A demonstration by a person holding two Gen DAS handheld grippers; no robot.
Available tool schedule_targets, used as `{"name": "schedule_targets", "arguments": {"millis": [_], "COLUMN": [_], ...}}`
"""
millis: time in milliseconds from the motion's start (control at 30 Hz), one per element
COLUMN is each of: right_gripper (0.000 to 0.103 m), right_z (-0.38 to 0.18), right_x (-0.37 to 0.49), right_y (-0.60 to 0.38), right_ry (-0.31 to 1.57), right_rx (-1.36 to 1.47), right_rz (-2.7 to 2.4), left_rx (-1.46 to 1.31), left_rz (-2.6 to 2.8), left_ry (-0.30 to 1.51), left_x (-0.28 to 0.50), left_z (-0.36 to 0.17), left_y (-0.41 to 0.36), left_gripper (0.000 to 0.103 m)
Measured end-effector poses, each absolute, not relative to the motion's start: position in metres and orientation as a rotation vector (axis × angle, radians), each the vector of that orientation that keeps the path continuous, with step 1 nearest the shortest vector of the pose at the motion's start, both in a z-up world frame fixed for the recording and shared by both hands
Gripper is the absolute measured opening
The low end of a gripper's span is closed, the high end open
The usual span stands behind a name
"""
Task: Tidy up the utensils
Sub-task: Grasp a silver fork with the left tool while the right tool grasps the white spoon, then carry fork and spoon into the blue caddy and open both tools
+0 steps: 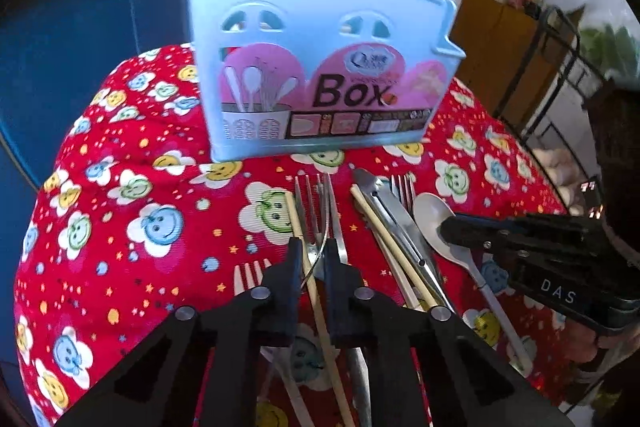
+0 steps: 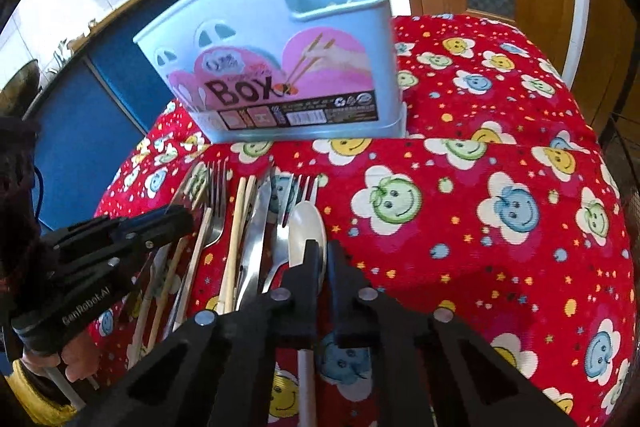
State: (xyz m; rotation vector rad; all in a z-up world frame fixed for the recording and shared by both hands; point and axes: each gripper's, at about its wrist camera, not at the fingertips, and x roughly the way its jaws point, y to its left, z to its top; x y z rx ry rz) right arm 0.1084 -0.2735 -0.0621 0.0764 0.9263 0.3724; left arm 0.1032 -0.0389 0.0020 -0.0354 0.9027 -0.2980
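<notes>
A light blue utensil box (image 1: 320,67) (image 2: 280,67) stands upright at the back of a red smiley-flower cloth (image 1: 160,187). In front of it lie mixed utensils. My left gripper (image 1: 314,251) is shut on the neck of a metal fork (image 1: 316,195), with a wooden chopstick (image 1: 296,219) also caught between the fingers. My right gripper (image 2: 323,251) is shut on a white spoon (image 2: 306,227) just below its bowl. The left wrist view shows that spoon (image 1: 430,215) under the right gripper (image 1: 450,231). The right wrist view shows the left gripper (image 2: 180,221) at the left of the pile.
Between the two grips lie metal tongs (image 1: 380,203), more chopsticks (image 2: 240,219), another fork (image 2: 298,191) and a white plastic fork (image 1: 248,275). A blue cabinet (image 1: 60,67) stands behind, a dark metal rack (image 1: 560,75) to the right. The cloth falls away at its edges.
</notes>
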Motion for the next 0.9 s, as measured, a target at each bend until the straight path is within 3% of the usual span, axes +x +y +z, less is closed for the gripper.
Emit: {"name": "schedule_targets", "arguments": {"millis": [300,900], "right_gripper": [0.004,0.004], "right_z": [-0.042,0.036], "right_x": [0.097,0.066], "right_y": [-0.286,-0.292], "right_ry": [0.851,0.540], "right_rx": [0.116,0.196], "right_rz": [0.401,0.344], "left_rx": [-0.178,-0.206], "left_rz": [-0.277,-0.338], "left_ry": [0.870,0.611], "left_x": [0.092,0.067], "left_z": [0.010,0.080], "left_y": [-0.016,0.000], "left_gripper": [0.003,0.001]}}
